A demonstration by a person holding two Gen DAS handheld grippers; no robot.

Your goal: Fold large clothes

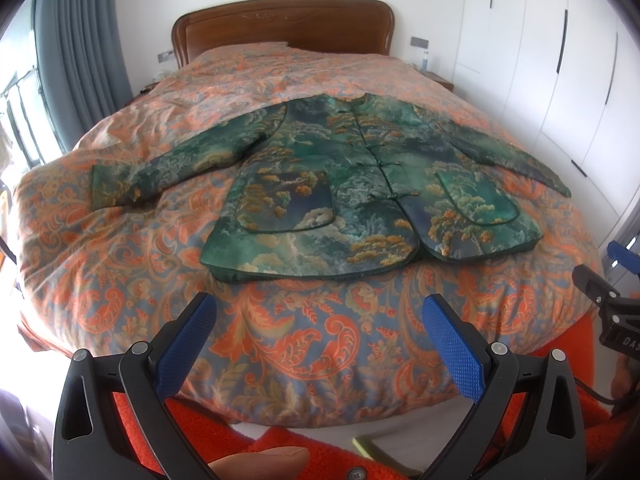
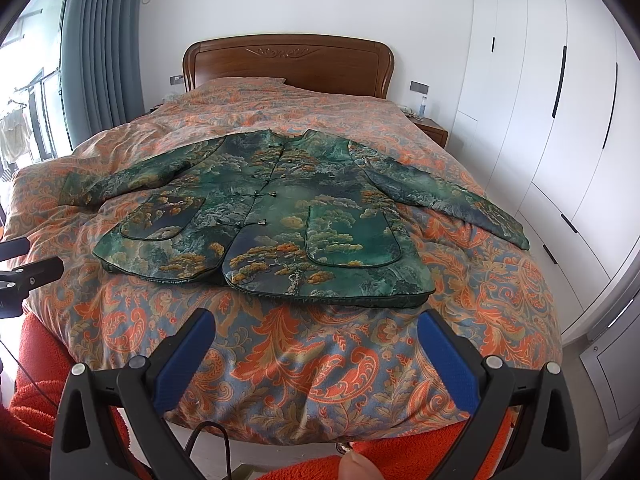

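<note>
A green patterned jacket [image 1: 360, 184] with knot buttons and two front pockets lies flat, front up, on the bed, both sleeves spread out to the sides. It also shows in the right wrist view [image 2: 280, 216]. My left gripper [image 1: 318, 304] is open and empty, held above the foot of the bed, short of the jacket's hem. My right gripper [image 2: 316, 320] is open and empty, also short of the hem. The right gripper shows at the right edge of the left wrist view [image 1: 612, 280].
The bed has an orange paisley quilt [image 1: 120, 248] and a wooden headboard [image 1: 280, 24]. White wardrobes [image 2: 560, 120] stand to the right, a grey curtain [image 2: 100, 60] to the left. A nightstand [image 2: 432, 128] sits by the headboard. An orange fuzzy sleeve [image 2: 36, 380] is below.
</note>
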